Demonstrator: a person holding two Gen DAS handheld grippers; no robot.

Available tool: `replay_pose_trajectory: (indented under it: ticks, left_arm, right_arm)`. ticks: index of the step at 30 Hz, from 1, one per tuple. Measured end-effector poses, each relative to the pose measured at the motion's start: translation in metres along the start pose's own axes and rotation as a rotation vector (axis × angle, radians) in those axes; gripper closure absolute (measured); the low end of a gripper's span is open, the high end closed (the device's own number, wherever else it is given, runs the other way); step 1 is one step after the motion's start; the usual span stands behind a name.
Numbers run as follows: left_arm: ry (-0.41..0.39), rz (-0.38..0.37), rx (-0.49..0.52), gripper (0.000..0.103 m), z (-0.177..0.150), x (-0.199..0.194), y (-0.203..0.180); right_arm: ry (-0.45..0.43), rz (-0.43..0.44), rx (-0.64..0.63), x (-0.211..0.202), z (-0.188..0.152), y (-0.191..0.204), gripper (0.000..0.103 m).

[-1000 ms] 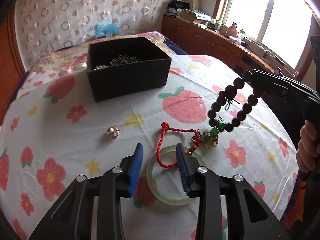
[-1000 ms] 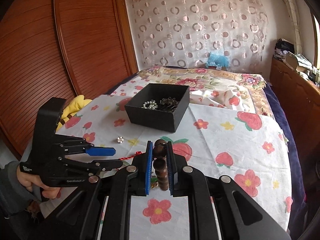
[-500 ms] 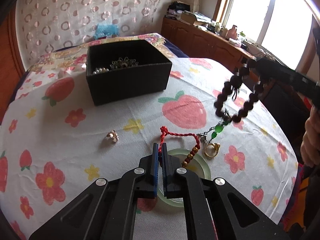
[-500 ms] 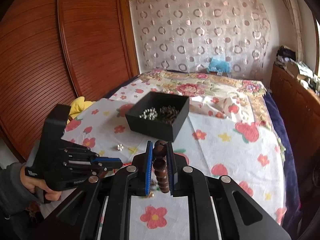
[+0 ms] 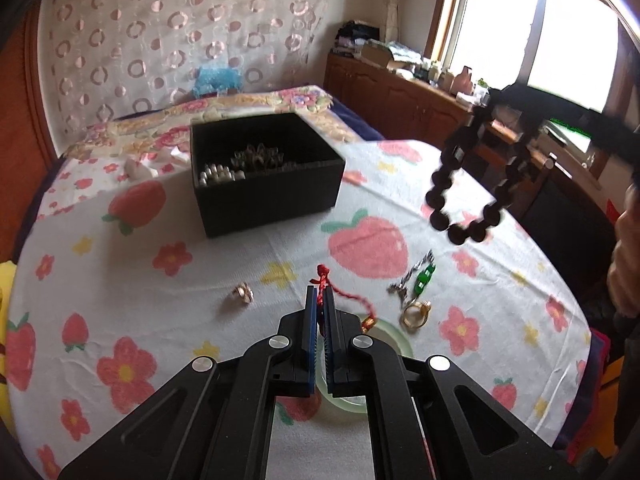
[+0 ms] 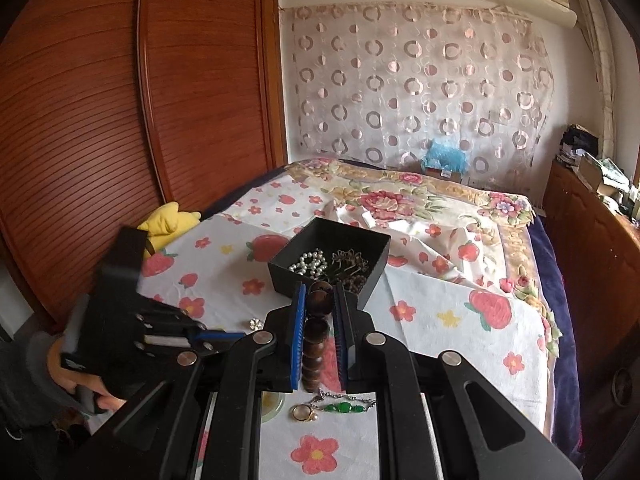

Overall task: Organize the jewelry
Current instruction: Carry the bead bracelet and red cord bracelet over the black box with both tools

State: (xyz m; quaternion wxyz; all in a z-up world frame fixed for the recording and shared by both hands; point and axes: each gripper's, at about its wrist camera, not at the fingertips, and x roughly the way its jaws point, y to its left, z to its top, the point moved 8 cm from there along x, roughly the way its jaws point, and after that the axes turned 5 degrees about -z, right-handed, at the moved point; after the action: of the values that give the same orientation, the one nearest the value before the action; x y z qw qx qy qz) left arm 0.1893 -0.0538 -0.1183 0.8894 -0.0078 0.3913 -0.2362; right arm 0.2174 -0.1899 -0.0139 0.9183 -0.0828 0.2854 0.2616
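Left gripper (image 5: 319, 300), its jaws newly clamped on the red cord (image 5: 344, 294), starts lifting it, while right gripper (image 6: 318, 300), pinching the bead bracelet (image 6: 316, 336), has risen toward the box (image 6: 340, 248) just ahead.

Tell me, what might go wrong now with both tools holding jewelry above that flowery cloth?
The red cord pinched in the left tool trails down by the pale green bangle; lifting might snag and drag it. The dark bead bracelet dangles loosely from the right tool, so it could swing past the black box instead of dropping in.
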Motion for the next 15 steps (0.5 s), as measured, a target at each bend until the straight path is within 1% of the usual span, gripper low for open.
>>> replay_pose_trajectory:
  ticks: [4,9,15]
  left_arm:
    - [-0.039,0.001,0.009,0.101,0.012,-0.016,-0.001]
    - [-0.077,0.023,0.032,0.101,0.026,-0.032,-0.003]
    - [-0.096,0.052,0.038,0.101,0.034,-0.042,0.004]
  right_arm:
    - [0.017,-0.005,0.004,0.008,-0.004,-0.003,0.088]
    - [0.038,-0.007,0.016,0.021,-0.008,-0.008,0.088]
    - [0.066,-0.011,0.029,0.043,-0.008,-0.015,0.088]
